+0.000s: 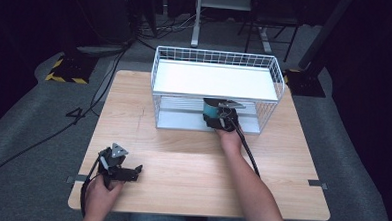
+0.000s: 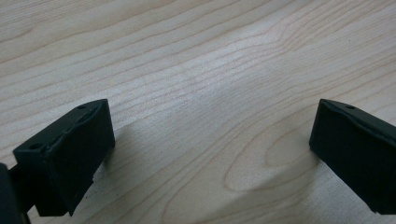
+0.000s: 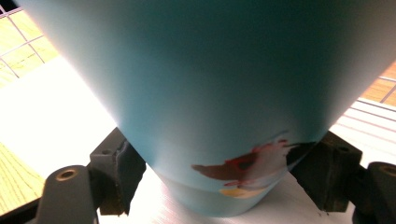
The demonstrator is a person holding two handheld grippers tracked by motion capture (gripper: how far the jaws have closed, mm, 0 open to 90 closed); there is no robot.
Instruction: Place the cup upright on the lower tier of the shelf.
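Note:
A teal cup with a red and white picture near its base stands between the jaws of my right gripper, which is shut on its lower part. From above, the cup is on the lower shelf of a white wire rack, under its top shelf, and my right gripper reaches in from the front. At the table's near left, my left gripper lies low over the wood. Its jaws stand wide apart, and my left gripper has nothing between them but bare wood grain.
The wooden table carries the rack at its far middle. The rack's white top shelf is bare. Cables run over the grey floor to the left, and stands and chair legs are behind the table.

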